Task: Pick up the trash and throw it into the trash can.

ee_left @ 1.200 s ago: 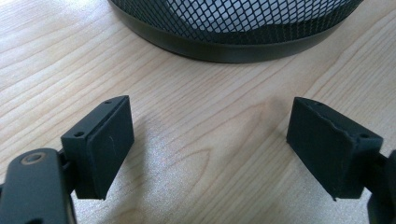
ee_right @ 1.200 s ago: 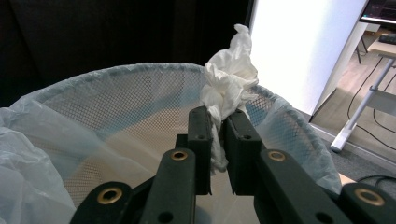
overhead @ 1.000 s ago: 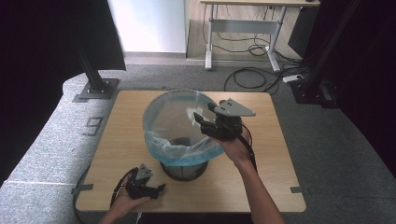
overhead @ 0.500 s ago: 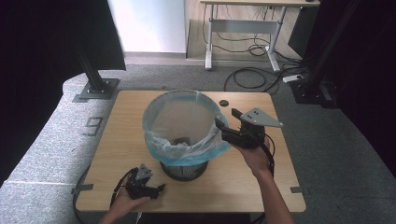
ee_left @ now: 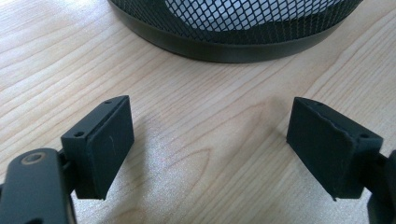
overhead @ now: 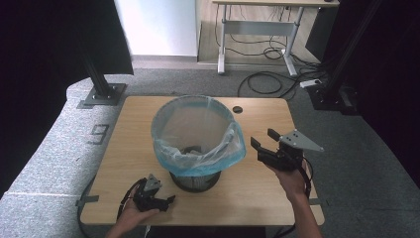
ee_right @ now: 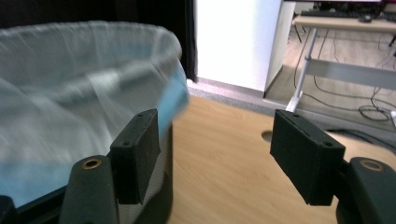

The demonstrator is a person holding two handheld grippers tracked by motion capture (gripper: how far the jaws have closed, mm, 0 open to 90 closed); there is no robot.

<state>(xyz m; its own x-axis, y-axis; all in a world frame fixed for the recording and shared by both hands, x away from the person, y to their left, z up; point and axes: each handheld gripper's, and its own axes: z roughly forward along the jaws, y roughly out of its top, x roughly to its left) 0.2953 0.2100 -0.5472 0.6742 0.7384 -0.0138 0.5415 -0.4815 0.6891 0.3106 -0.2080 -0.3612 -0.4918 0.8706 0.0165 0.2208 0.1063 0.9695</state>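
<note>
A black mesh bin (overhead: 194, 179) stands on the wooden bench (overhead: 257, 196), a little toward the near edge from its middle. A pale blue bag (overhead: 198, 144) lines it, the bag's top folded out over the rim and hanging down the outside all round. Through the translucent bag the mesh wall shows faintly; what lies at the bottom cannot be made out.

The right gripper (overhead: 264, 140) is held above the bench toward the right edge, just beside the bin's right side and apart from it. Its fingers (ee_right: 136, 155) are spread wide with nothing between them, pointing toward the far edge, and the grey plate sits on top of it. In the right gripper view the bag's rim is close at the left, blurred.

The left gripper (overhead: 167, 200) lies low near the front edge, toward the left corner, with a hand (overhead: 132, 212) around it. Its fingers (ee_left: 103, 140) are spread too, empty, over bare wood and aimed at the bin's dark base, which is near but not touched.

A small round dark hole (overhead: 237, 109) sits in the bench close to the far edge.
</note>
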